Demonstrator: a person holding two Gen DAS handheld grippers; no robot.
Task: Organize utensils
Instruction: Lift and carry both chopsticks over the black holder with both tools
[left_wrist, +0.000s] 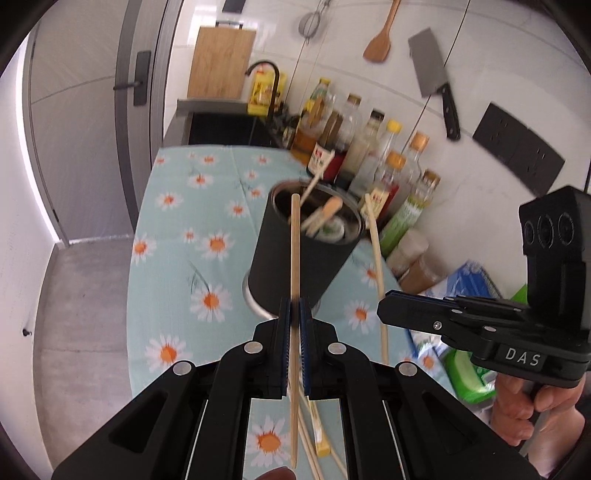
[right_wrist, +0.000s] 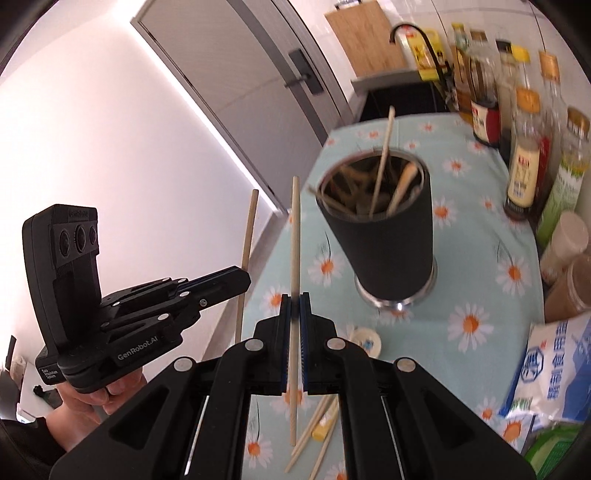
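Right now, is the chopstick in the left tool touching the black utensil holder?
Apart. In the right wrist view the left tool holds its chopstick off to the left of the utensil holder, with wall and tablecloth showing between them.

Tongs: two, the left tongs (left_wrist: 294, 308) and the right tongs (right_wrist: 294, 301). Chopsticks held: two, one chopstick (left_wrist: 295, 258) per tongs. Utensil holder (left_wrist: 303, 254): one, on the table (left_wrist: 177, 229). Loose chopsticks (right_wrist: 314, 432) on the table in front of the holder: at least three. Bottles (left_wrist: 373, 147) behind the holder: about ten, blurred. Cleaver (left_wrist: 434, 79) on the wall: one. Wooden spatula (left_wrist: 380, 40): one.
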